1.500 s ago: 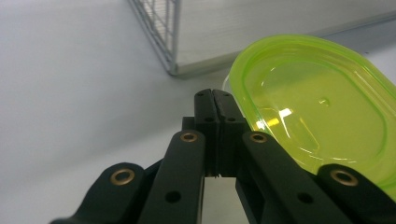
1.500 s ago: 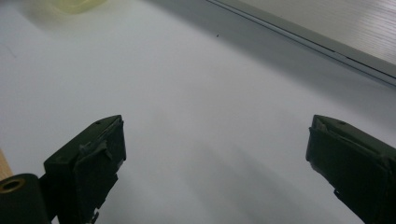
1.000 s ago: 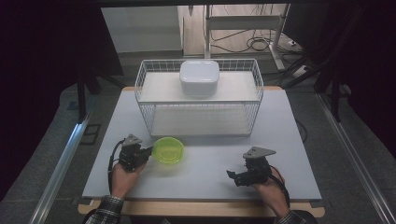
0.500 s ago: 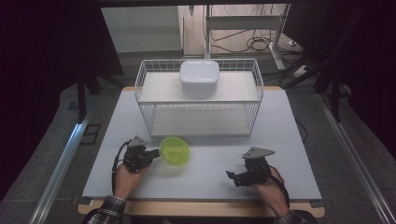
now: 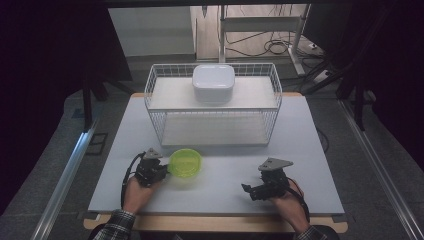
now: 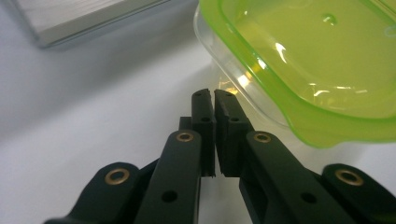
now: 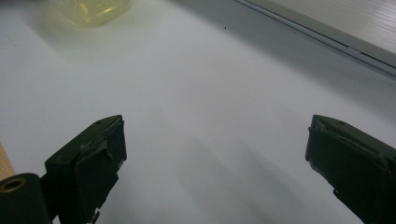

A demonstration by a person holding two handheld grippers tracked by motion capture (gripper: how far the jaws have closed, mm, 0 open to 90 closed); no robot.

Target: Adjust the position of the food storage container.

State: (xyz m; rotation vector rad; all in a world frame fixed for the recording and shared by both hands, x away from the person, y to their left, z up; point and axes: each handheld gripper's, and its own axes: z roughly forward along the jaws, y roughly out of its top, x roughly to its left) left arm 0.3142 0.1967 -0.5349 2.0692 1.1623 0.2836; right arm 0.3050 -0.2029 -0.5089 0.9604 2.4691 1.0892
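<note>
A clear container with a lime-green lid (image 5: pixel 185 162) sits on the white table, just in front of the wire rack. My left gripper (image 5: pixel 164 169) lies at the container's left edge, its tips beside the rim. In the left gripper view the two black jaws (image 6: pixel 214 93) are pressed nearly together with nothing between them, and the green lid (image 6: pixel 317 60) lies just to their right. My right gripper (image 5: pixel 247 190) rests at the front right of the table. Its jaws (image 7: pixel 215 140) stand wide open over bare table, with the container (image 7: pixel 91 9) far off.
A white wire rack (image 5: pixel 150 95) stands across the back of the table (image 5: pixel 300 145), with a white lidded box (image 5: pixel 214 83) on its upper shelf. Its lower shelf (image 5: pixel 215 132) is open toward me. Dark floor and metal rails flank the table.
The left gripper has crept a little to the right, toward the container. The container has shifted slightly right and settled flat. The right gripper has stayed put.
</note>
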